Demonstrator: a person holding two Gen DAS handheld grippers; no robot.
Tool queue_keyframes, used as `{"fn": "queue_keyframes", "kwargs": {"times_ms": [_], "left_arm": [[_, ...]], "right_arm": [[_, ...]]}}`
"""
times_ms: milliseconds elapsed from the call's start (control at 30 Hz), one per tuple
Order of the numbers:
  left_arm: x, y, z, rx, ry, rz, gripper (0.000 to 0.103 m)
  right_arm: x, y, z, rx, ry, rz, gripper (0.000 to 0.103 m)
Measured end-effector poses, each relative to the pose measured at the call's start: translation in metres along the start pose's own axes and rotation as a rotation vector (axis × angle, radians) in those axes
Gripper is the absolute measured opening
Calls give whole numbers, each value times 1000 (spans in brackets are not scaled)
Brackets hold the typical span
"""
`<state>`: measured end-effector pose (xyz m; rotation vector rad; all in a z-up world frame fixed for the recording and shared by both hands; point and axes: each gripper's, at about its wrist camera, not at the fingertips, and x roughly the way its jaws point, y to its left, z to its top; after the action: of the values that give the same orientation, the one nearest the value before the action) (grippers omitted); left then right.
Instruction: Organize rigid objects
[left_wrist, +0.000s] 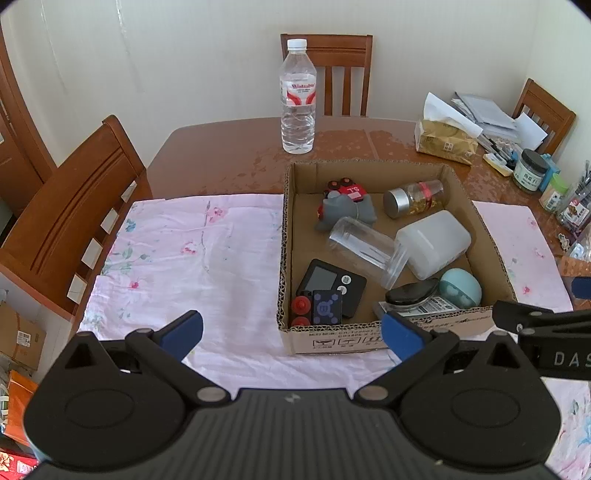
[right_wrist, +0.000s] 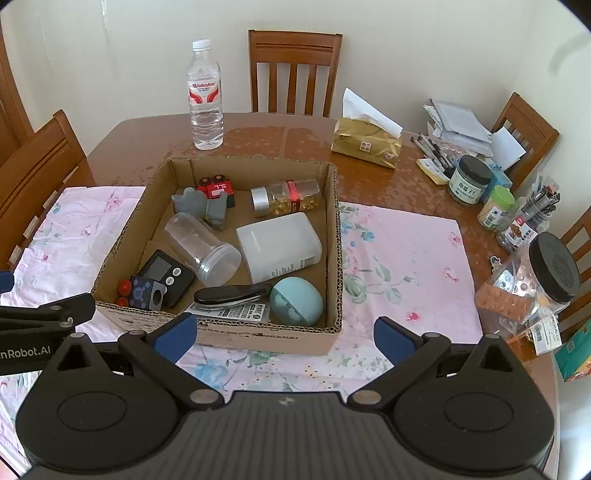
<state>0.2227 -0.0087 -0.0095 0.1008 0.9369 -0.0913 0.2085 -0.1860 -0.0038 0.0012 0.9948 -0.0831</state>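
Rigid items are lying jumbled in the cardboard box (right_wrist: 332, 236); left gripper (left_wrist: 291, 332) & right gripper (right_wrist: 284, 334) are being held near it, jaws spread, nothing gripped. Fits unpacking or just-filled; next move unclear.

Open pink cloth (left_wrist: 177, 258) left of the cardboard box (left_wrist: 332, 338), bare and passable. Inside the box, crowded floor: clear jar (left_wrist: 369, 249), white container (left_wrist: 434, 242), teal ball (left_wrist: 461, 288). Upright water bottle (left_wrist: 298, 98) beyond the far wall. Right worktop (right_wrist: 417, 181) edge blocked by jars (right_wrist: 471, 179), pens and a tissue pack (right_wrist: 365, 142); cloth strip free between.
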Motion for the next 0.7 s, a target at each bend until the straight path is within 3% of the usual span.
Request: {"fn": "queue_keyframes", "kwargs": {"times_ms": [700], "left_arm": [[-8, -1, -2, -3, -7, 1, 102]], "right_arm": [[-7, -1, -1, -1, -11, -5, 103]]}}
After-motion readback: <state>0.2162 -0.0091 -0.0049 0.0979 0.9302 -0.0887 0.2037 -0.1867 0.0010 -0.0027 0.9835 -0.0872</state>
